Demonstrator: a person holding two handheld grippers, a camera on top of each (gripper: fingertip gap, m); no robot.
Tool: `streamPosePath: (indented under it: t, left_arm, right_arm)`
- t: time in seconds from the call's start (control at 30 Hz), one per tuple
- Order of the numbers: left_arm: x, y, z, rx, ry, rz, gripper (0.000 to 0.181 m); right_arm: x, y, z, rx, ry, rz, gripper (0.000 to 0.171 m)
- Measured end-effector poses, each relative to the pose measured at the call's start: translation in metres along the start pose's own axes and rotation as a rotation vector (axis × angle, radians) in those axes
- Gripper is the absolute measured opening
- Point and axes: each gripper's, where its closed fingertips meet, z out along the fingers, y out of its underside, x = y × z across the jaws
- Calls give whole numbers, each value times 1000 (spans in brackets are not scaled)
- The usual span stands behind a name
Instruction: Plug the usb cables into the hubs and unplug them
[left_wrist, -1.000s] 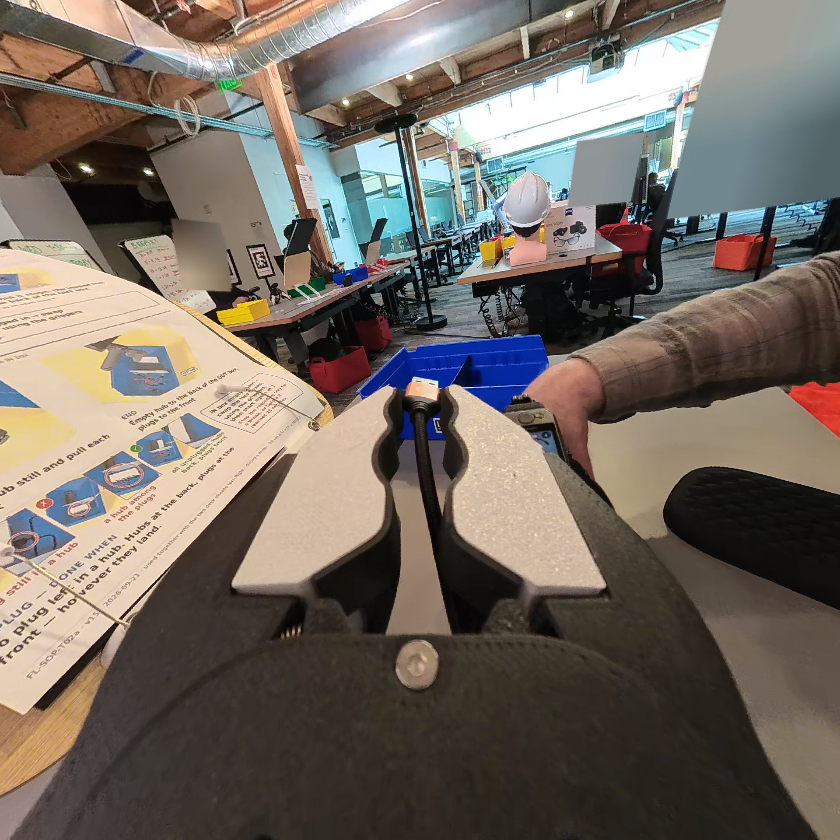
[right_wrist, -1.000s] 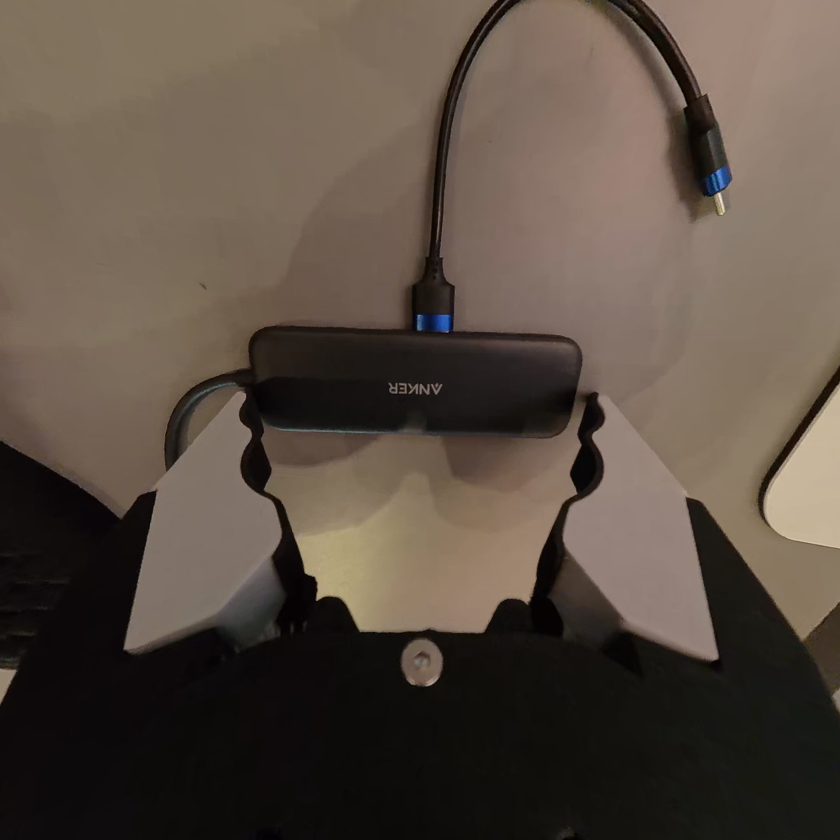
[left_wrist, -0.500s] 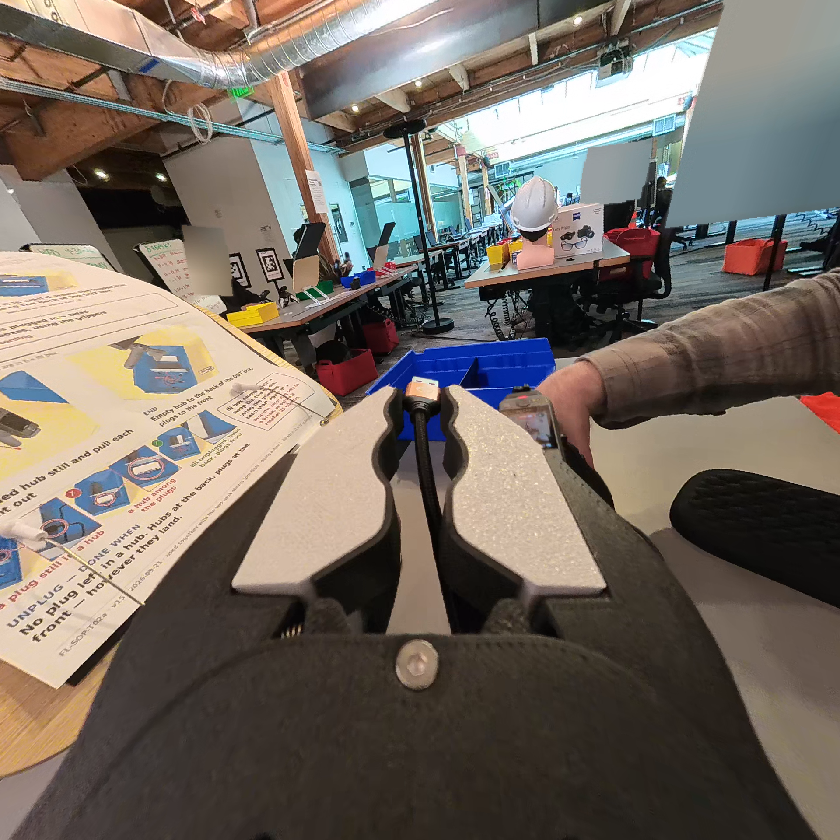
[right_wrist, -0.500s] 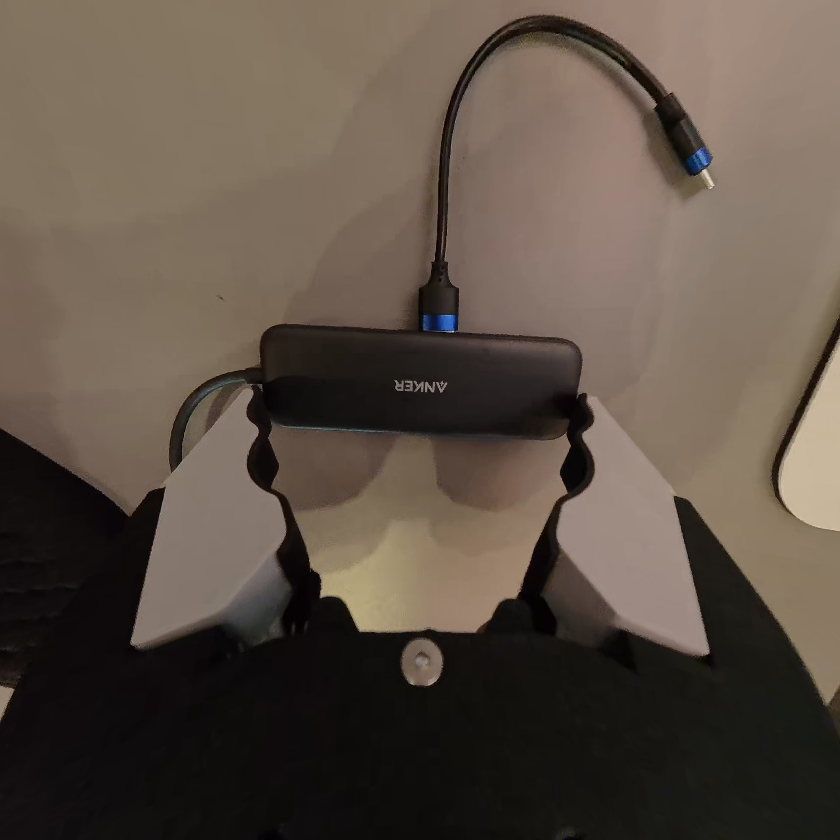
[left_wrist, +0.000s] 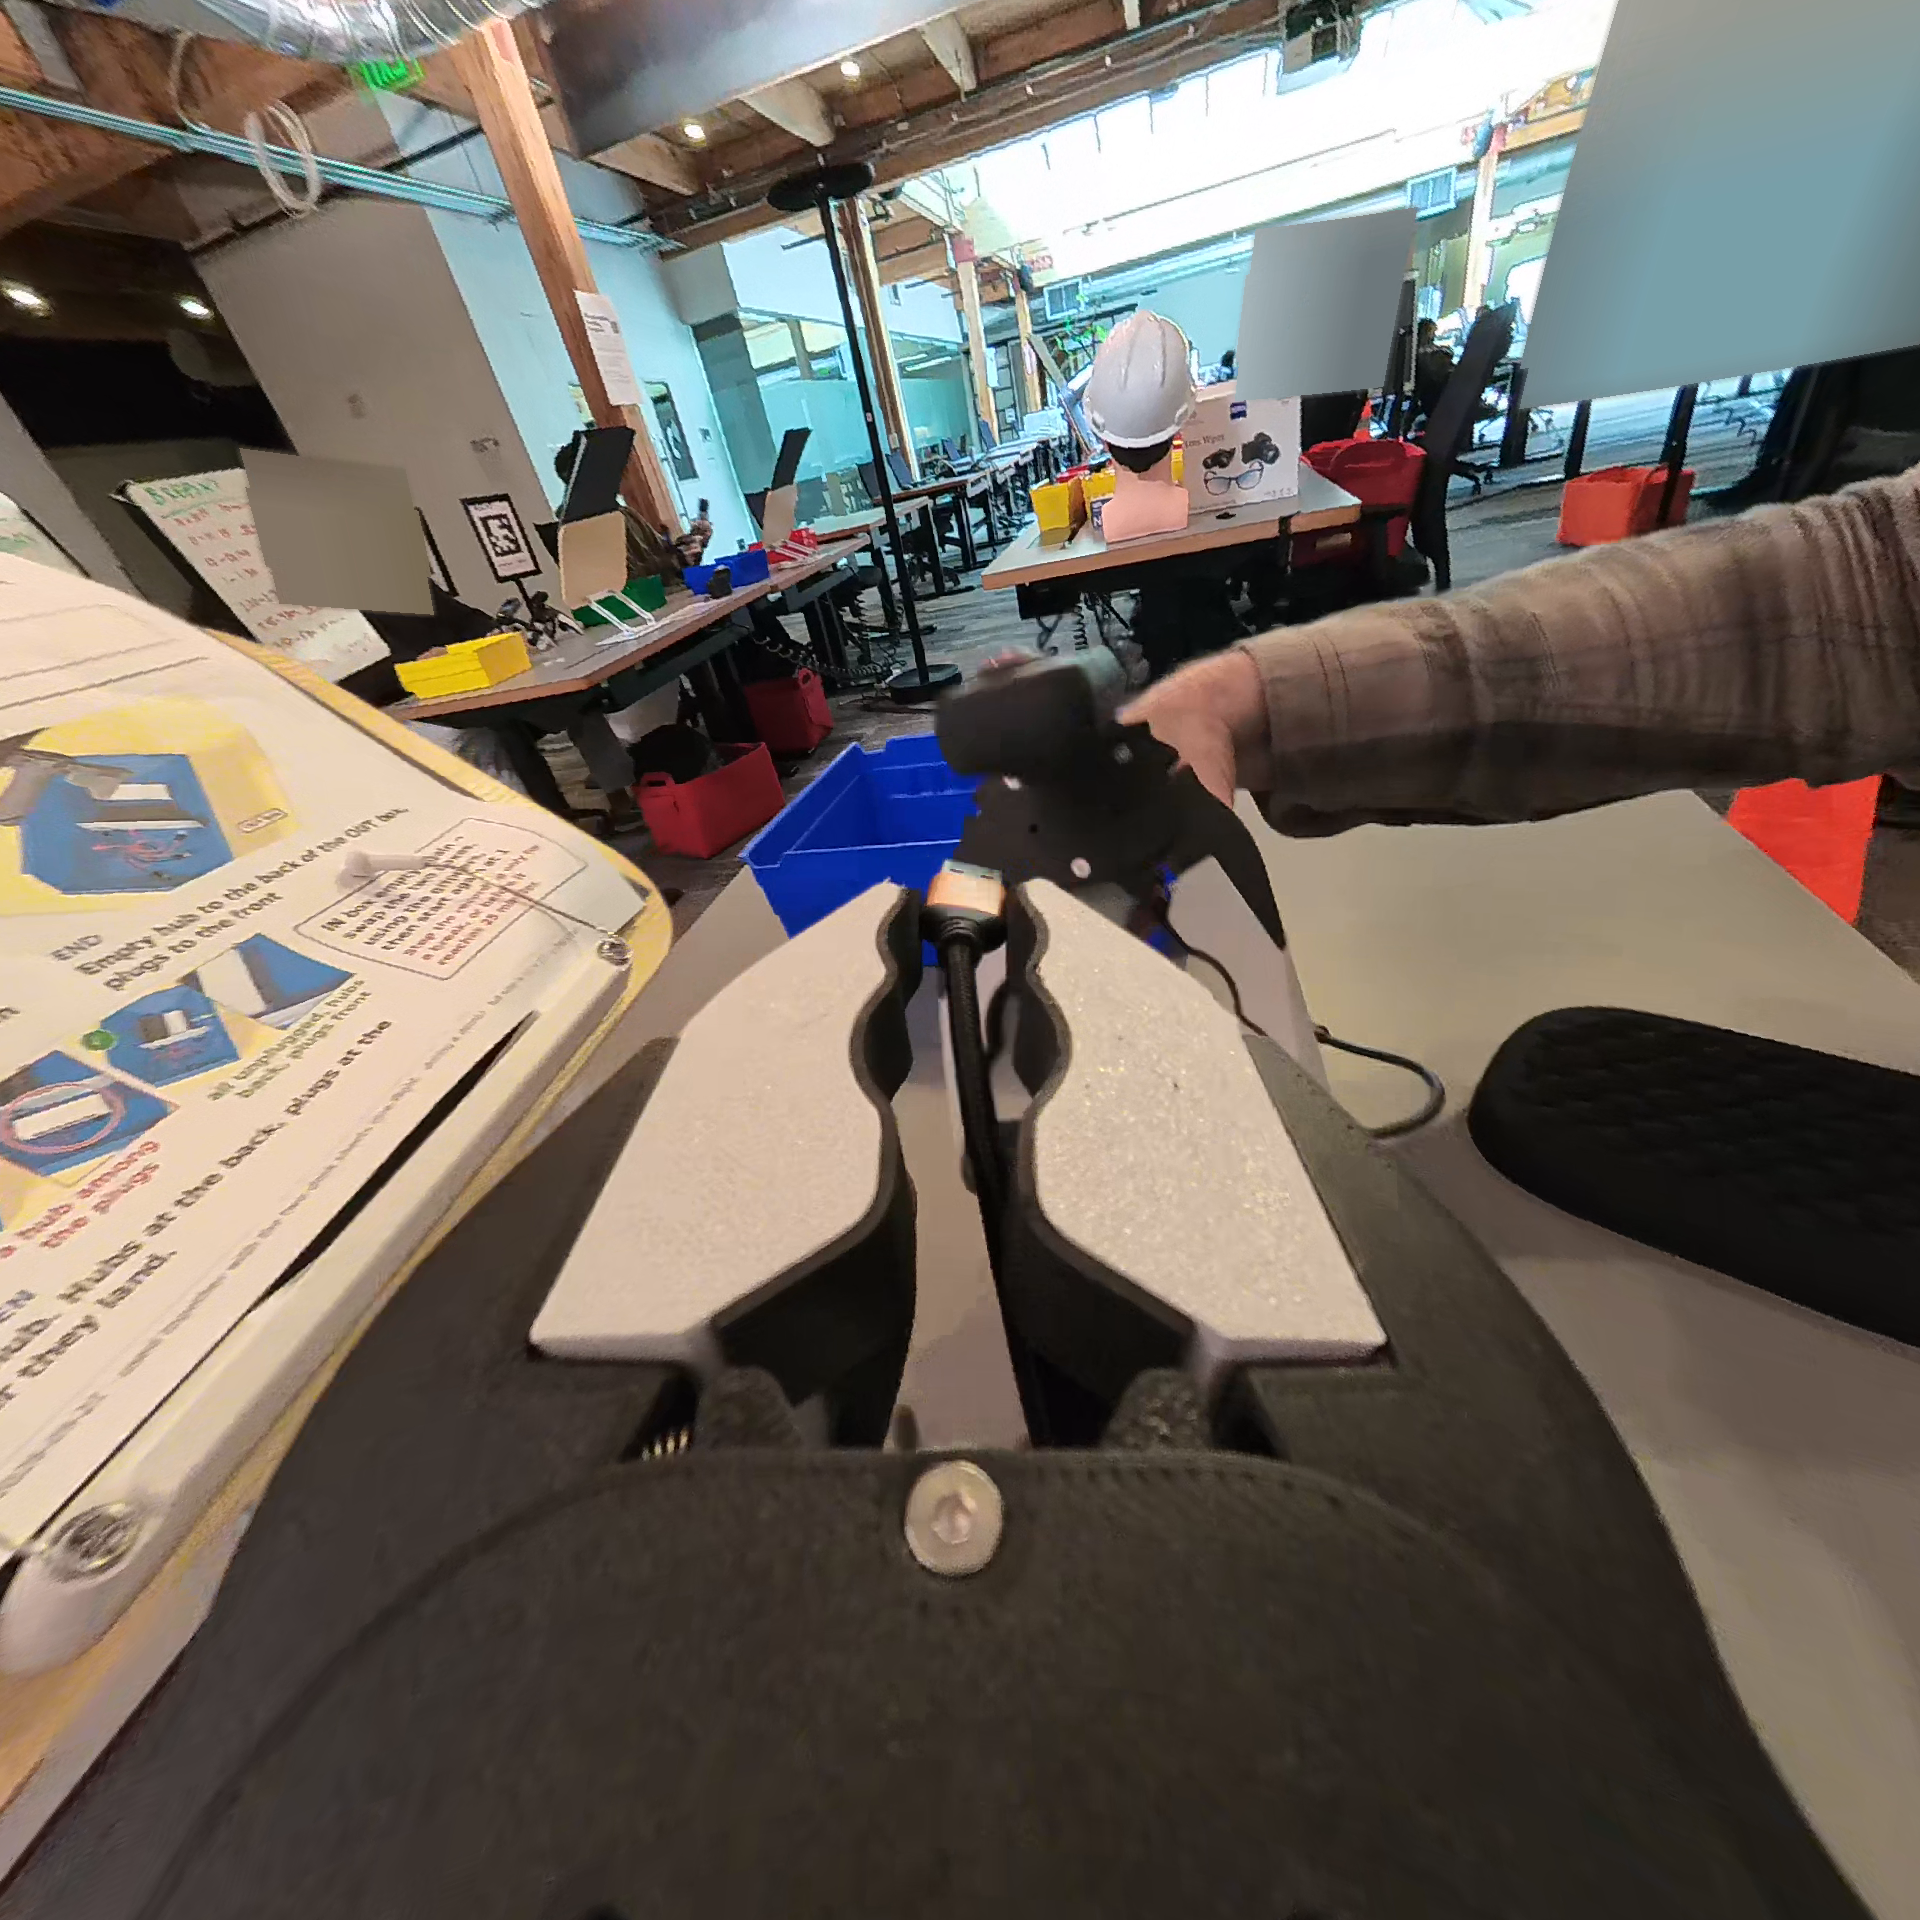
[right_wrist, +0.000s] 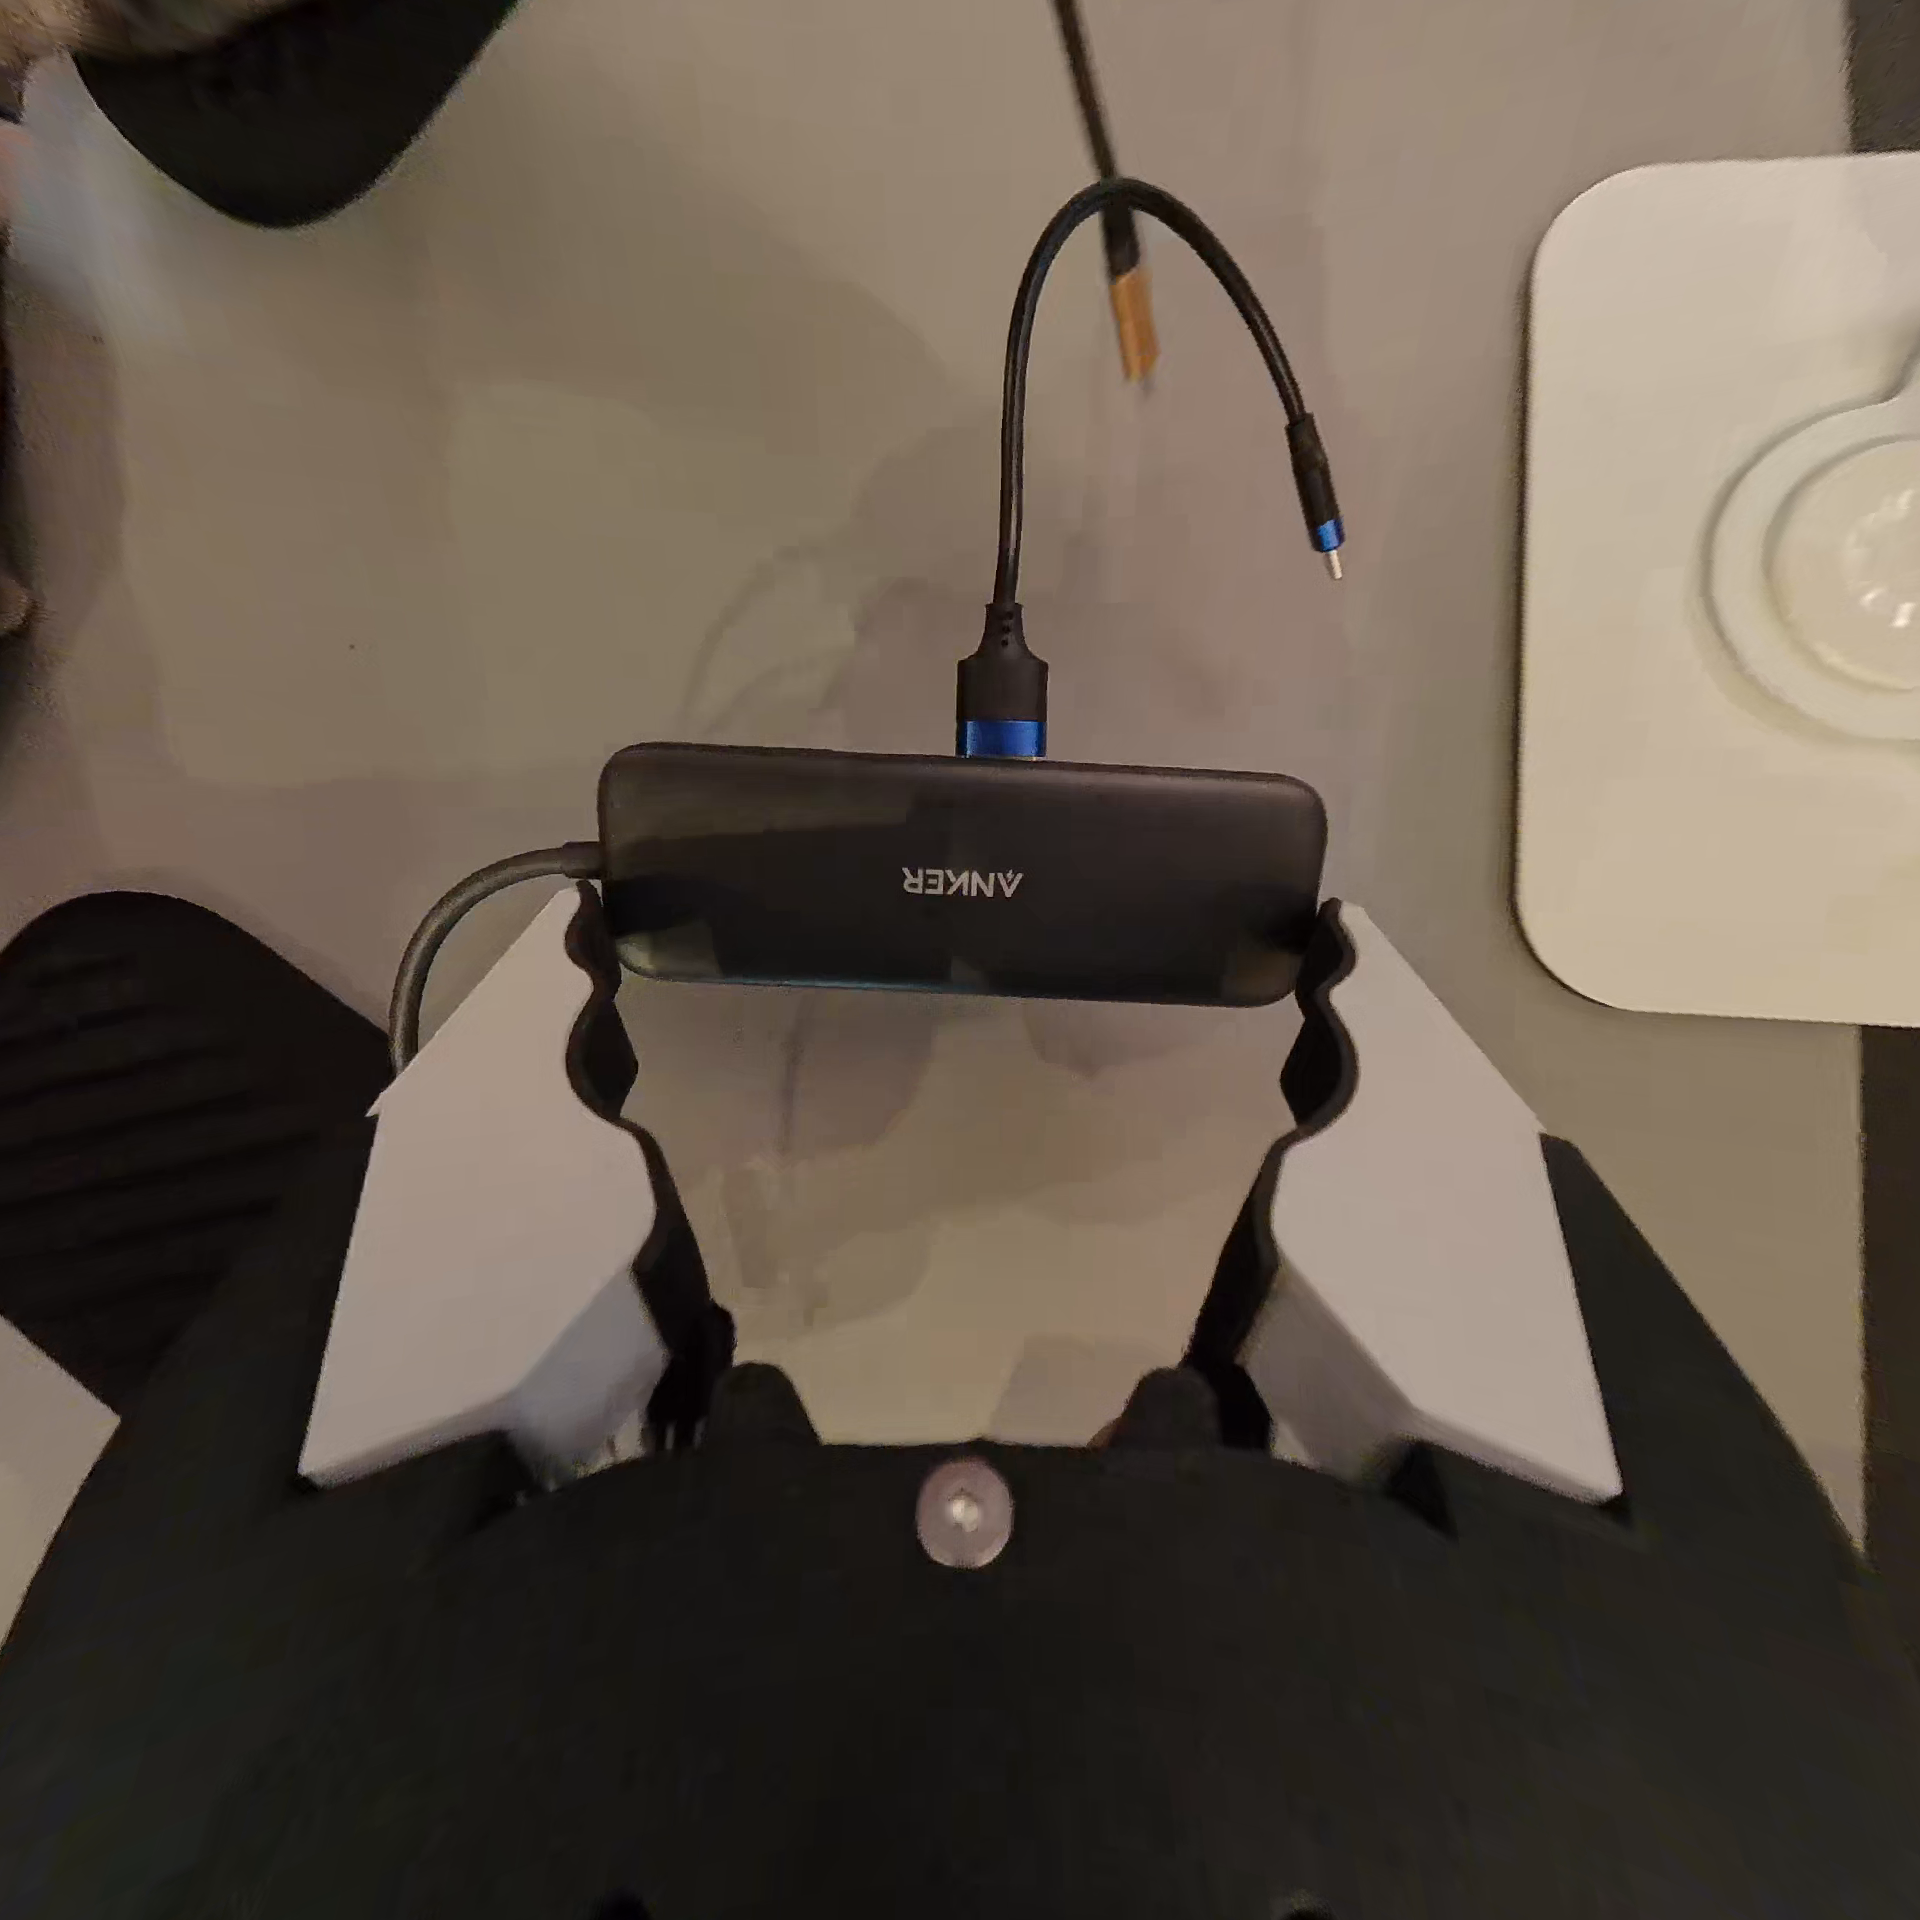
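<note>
A big open workshop with timber beams and rows of desks stretches behind a smooth grey table (left_wrist: 1538, 935). At the table's far edge sits a blue plastic bin (left_wrist: 831, 842), and along its left edge leans a laminated instruction sheet (left_wrist: 260, 987) on a wooden board.

The left gripper (left_wrist: 964, 914) has its pebbled grey fingers pressed together on a braided black cable (left_wrist: 971, 1049), whose orange metal plug (left_wrist: 964, 891) pokes out past the fingertips, held above the table.

The right gripper (right_wrist: 961, 920) is spread wide and pinches a flat, rounded black hub (right_wrist: 961, 868) by its two short ends, over the grey table. A thick grey lead (right_wrist: 457, 914) curves out of the hub's left end. A short black cable with a blue collar (right_wrist: 1000, 717) is plugged into the hub's far long side; it loops round, and its small free end with a blue band (right_wrist: 1322, 520) appears to lie on the table, though that is hard to judge. Past the loop, the orange plug shows, blurred. Toward the right edge lies a white moulded tray (right_wrist: 1662, 520) with rounded corners and a round recess.

In the left wrist view a hand (left_wrist: 1195, 717) with a plaid sleeve holds the right gripper near the bin.
</note>
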Motion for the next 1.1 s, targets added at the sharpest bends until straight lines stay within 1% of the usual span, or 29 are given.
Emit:
streamPosePath:
  t: [0.23,0.6,0.83,1.1]
  left_arm:
    - [23,10,26,-32,77,-9,15]
    - [46,20,51,-83,124,-28,15]
    - [47,28,67,-90,85,-63,15]
    - [44,36,80,-97,23,-90,16]
  right_arm:
    - [5,-9,-45,78,36,4,128]
    - [8,-15,-80,136,89,-9,128]
    - [6,-20,-94,159,105,-26,128]
    - [3,-24,-101,168,107,-42,128]
